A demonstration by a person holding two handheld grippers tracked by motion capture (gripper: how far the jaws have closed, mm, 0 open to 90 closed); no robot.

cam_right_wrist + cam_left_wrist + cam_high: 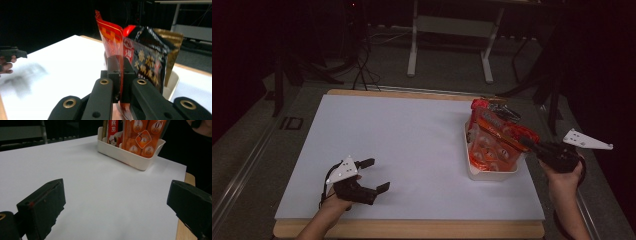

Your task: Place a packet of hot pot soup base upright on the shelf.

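The right gripper (119,82), clamped on a glossy orange snack packet (494,137), could probably tip the white plastic tray (492,175) if the packet snags; the left gripper (372,176) gapes idle.

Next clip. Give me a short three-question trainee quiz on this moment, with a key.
1. True or false: the left gripper grips an orange packet.
2. Multiple choice: where does the white bin sit? A) at the table's left edge B) on the right part of the table C) on the floor
3. Short answer: what is the right gripper shut on?

Key
1. False. Its jaws stand apart over the bare white table, with nothing between them.
2. B. It stands near the right edge and holds several packets.
3. The orange packet; the right gripper view shows the jaws pinching its edge, above the bin.
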